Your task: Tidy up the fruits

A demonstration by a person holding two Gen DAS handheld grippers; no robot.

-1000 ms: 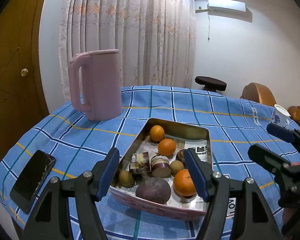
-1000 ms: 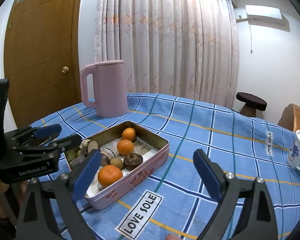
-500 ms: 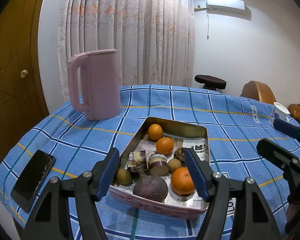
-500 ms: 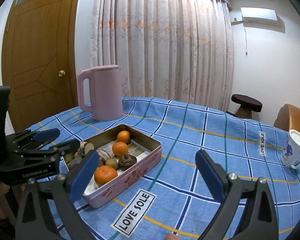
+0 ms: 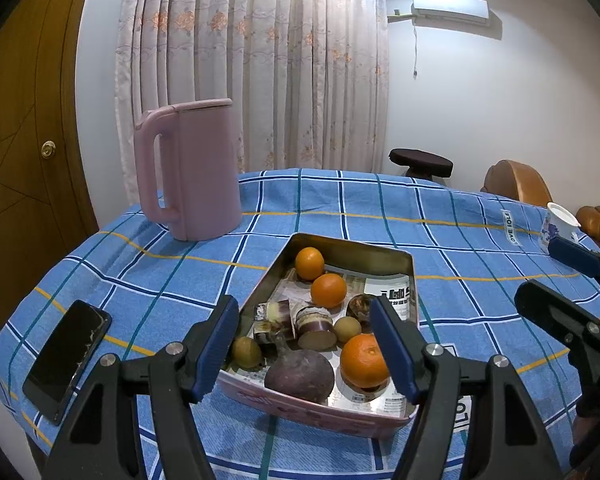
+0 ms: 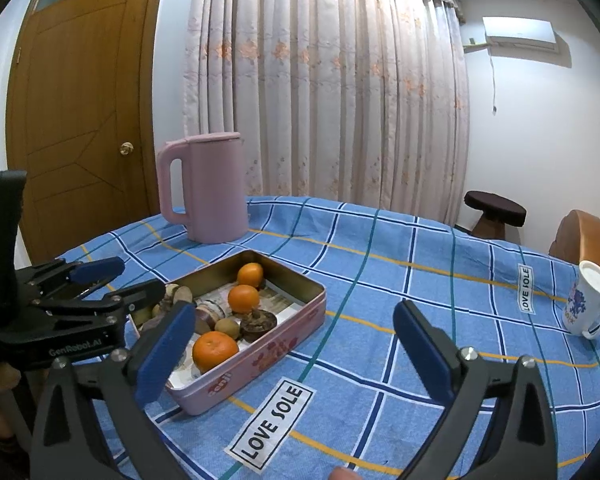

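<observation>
Blue checked tablecloth (image 6: 380,280) wider in view, both grippers raised slightly, jaws still open, tin (image 5: 348,248) untouched.

A finger (image 5: 384,344) of the left gripper is covering part of the front orange (image 5: 362,360). The tin (image 6: 260,350) is hiding the lower fruit. The cloth label (image 5: 462,410) is showing only partly.

1 tin (image 5: 352,249) holds 3 oranges (image 5: 364,360), 2 longans (image 5: 247,352), 1 purple fruit (image 5: 300,376).
</observation>
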